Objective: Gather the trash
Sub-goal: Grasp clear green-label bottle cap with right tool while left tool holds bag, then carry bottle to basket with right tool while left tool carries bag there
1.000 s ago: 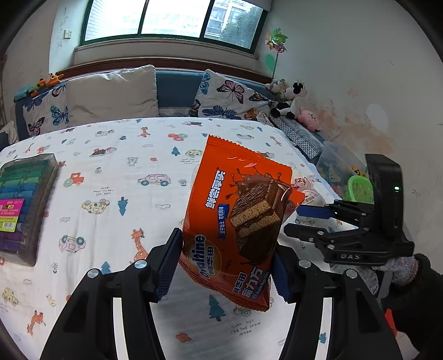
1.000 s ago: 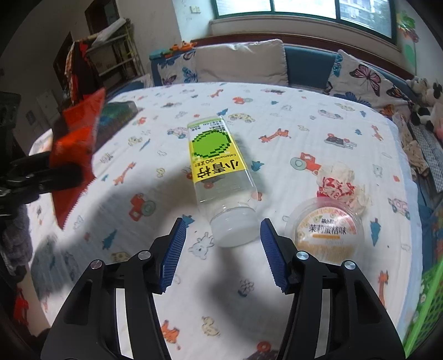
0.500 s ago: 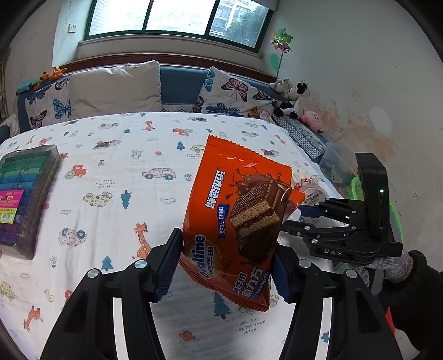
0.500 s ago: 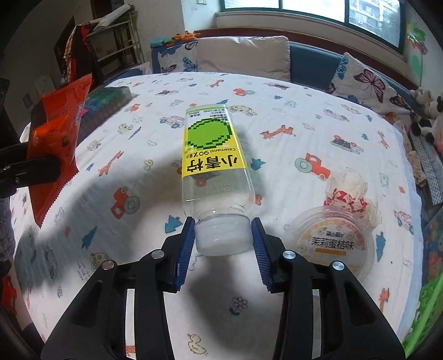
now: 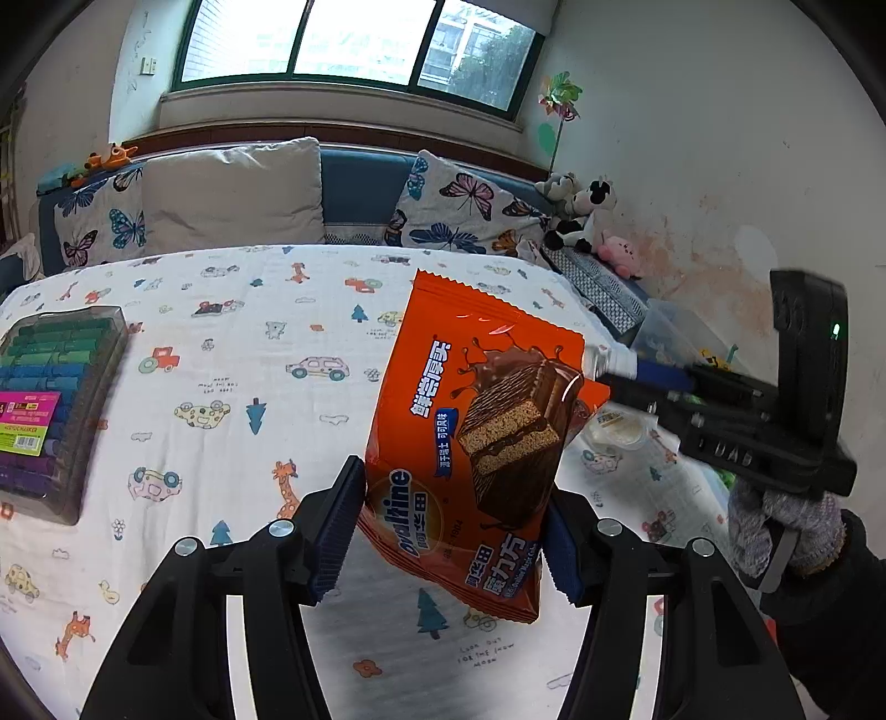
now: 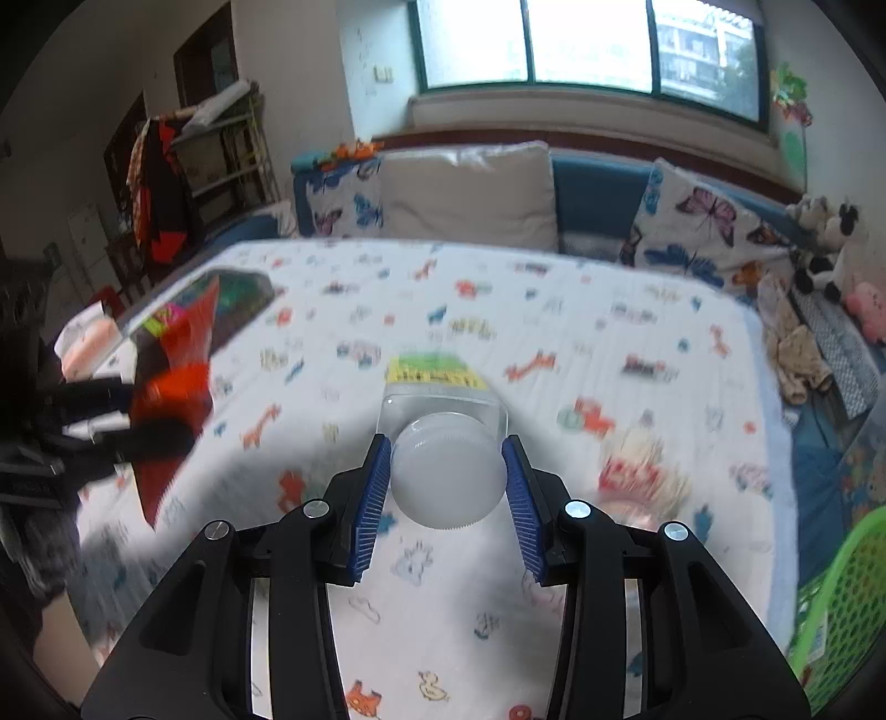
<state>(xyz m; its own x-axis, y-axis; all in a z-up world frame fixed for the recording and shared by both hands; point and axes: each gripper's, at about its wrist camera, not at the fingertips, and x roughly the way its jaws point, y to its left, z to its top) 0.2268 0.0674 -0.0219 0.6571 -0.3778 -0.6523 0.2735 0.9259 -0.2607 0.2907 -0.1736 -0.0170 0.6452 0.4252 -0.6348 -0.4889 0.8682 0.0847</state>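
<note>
Bed (image 5: 221,343) covered in a white sheet with cartoon cars, giraffes and trees fills both views. At its far edge sit a beige cushion (image 5: 232,194) and butterfly-print pillows (image 5: 465,210) against a blue backrest, with a wide window (image 5: 360,44) above. Right edge of the bed runs close to a stained white wall (image 5: 692,166); plush toys (image 5: 581,210) sit in that corner. A clear marker box (image 5: 50,399) lies near the left edge of the sheet. Green mesh basket (image 6: 841,620) stands off the bed's near right corner in the right wrist view. Shelving and hanging clothes (image 6: 160,183) stand beyond the left side.

Left gripper (image 5: 448,531) has its blue pads clamped on the lower part of an orange Ovaltine wafer wrapper (image 5: 476,432), held upright above the sheet, top edge tilted left. Right gripper (image 6: 446,487) is closed on the white cap of a clear bottle (image 6: 443,399) with a yellow-green label; the bottle points away along the fingers, off the sheet; the view is motion-blurred. A round plastic cup (image 5: 617,429) and a crumpled red-white wrapper (image 6: 637,465) lie on the sheet toward the right edge, just beside each other. Middle of the sheet between marker box and cup is bare fabric.
</note>
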